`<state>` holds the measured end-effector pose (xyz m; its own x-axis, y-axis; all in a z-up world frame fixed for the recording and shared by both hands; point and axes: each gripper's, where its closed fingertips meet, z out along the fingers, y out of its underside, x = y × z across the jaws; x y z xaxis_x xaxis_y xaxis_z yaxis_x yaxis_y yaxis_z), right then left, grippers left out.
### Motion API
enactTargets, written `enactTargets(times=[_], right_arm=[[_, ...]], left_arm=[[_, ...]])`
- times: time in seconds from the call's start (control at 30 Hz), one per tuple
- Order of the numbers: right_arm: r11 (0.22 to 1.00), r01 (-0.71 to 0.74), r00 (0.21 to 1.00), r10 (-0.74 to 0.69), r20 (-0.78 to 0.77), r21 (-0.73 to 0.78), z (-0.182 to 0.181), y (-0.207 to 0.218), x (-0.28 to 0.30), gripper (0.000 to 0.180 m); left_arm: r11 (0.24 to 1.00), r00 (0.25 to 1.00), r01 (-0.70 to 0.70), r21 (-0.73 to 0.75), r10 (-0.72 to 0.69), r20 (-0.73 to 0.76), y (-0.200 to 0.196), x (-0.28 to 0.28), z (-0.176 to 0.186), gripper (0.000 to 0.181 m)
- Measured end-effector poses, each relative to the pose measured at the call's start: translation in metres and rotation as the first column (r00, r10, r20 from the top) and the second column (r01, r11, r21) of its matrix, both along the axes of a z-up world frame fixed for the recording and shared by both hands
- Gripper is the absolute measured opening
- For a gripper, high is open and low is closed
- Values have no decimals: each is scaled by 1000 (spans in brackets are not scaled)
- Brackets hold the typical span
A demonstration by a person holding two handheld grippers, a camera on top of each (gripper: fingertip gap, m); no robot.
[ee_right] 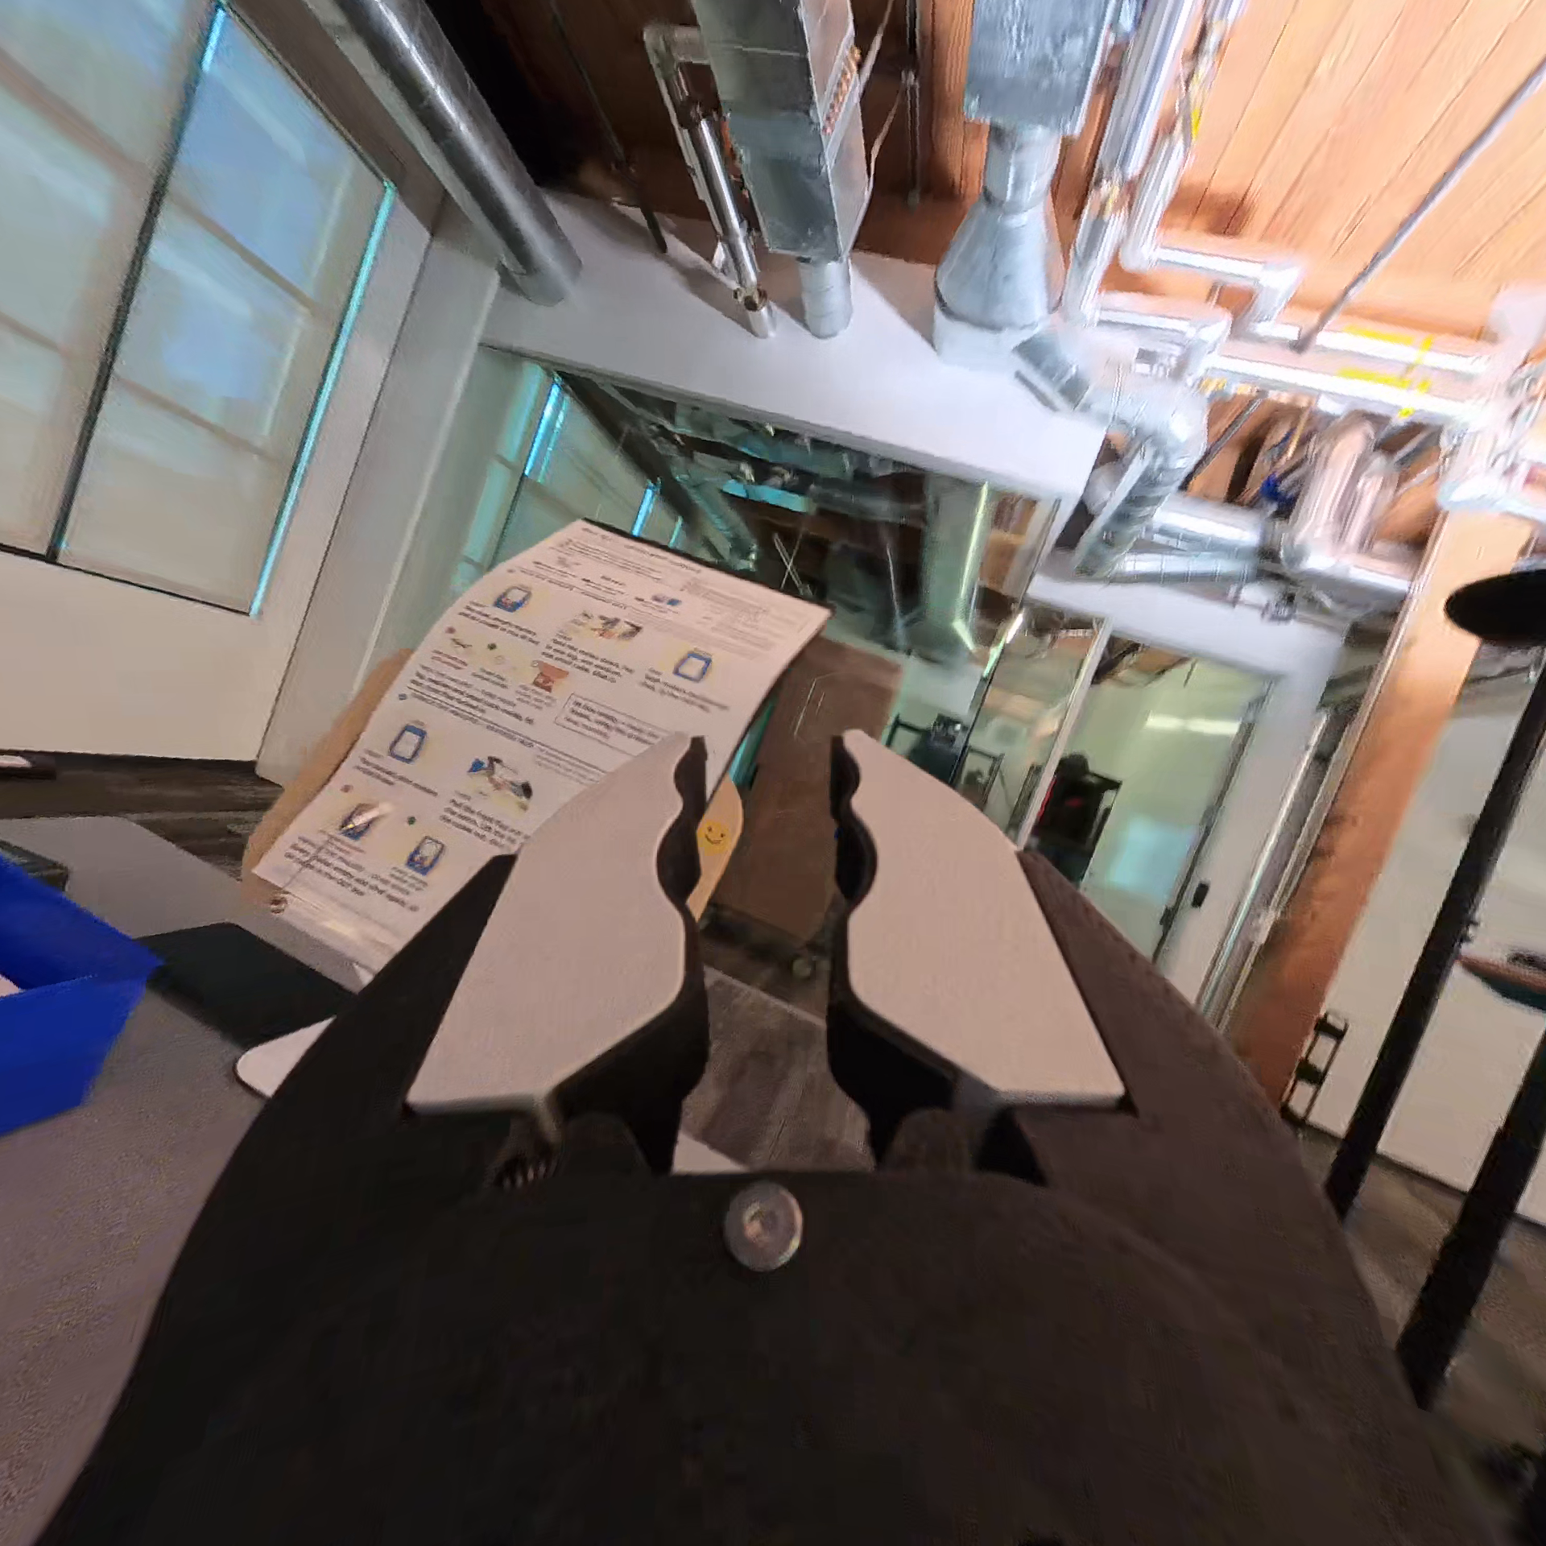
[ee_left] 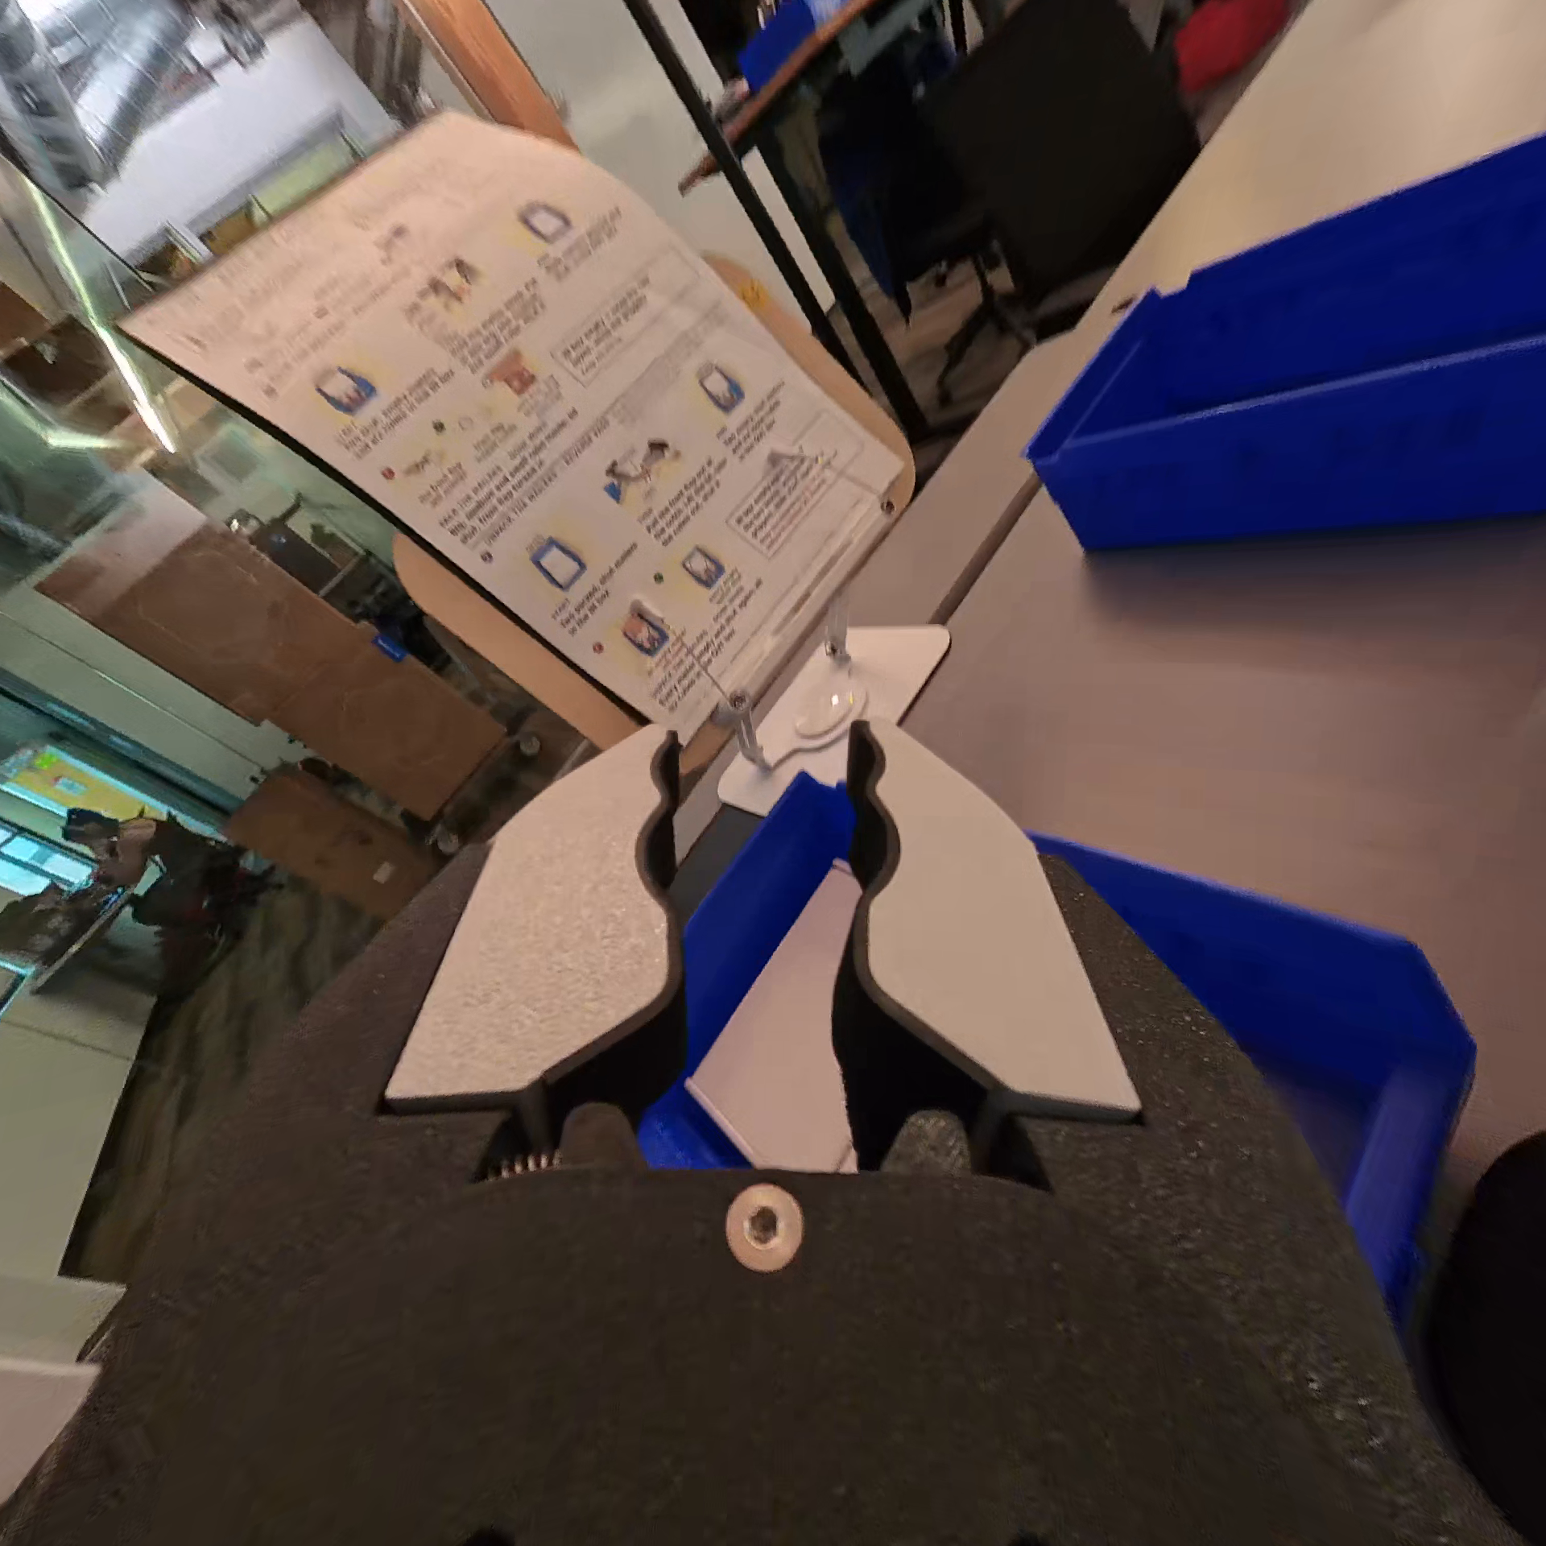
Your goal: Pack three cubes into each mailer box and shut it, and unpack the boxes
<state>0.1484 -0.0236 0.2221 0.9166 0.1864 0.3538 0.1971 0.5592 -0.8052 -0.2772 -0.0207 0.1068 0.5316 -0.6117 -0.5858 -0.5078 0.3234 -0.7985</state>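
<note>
The left gripper (ee_left: 760,749) is hovering with its fingers spread and empty over a blue bin (ee_left: 1255,987) at lower centre of its frame; a white mailer box (ee_left: 778,1029) is lying inside that bin. A second blue bin (ee_left: 1338,401) is sitting on the grey surface (ee_left: 1213,711) at upper right. The right gripper (ee_right: 765,757) is also spread and holding nothing, pointing at an instruction sheet (ee_right: 586,694) at centre.
</note>
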Motion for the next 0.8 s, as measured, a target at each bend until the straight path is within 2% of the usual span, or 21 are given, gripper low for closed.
enactTargets(times=[0.03, 0.1, 0.2, 0.37, 0.47, 0.53, 0.63, 0.8], right_arm=[[1000, -17, 1000, 17, 20, 19, 2, -4, -11, 29], [998, -55, 996, 54, 72, 14, 1, -7, -33, 30], [999, 26, 989, -20, 149, -36, -8, -2, -50, 31], [994, 111, 932, -111, 344, 22, -15, -15, -92, 28], [991, 104, 890, -132, 436, 89, -21, -22, -112, 18], [998, 60, 892, -52, 450, -5, -32, -18, -123, 17], [982, -13, 894, 96, 438, -188, -51, -11, -138, 25], [970, 49, 851, 85, 519, -239, -57, -14, -158, 34]], left_arm=[[1000, 1000, -9, -17, 9, -20, 3, -1, -5, 38], [999, 998, -39, -28, 37, -58, 10, -5, -12, 37], [999, 994, -44, -9, 43, -98, 12, -7, -17, 23], [997, 981, -59, -49, 49, -186, 5, -16, -25, 23], [996, 970, -64, -59, 48, -240, -1, -20, -31, 24], [992, 954, -87, -91, 57, -293, -3, -25, -39, 25], [982, 928, -87, -168, 18, -371, -9, -28, -58, 26], [944, 857, -148, -296, -27, -515, -12, -33, -99, 40]])
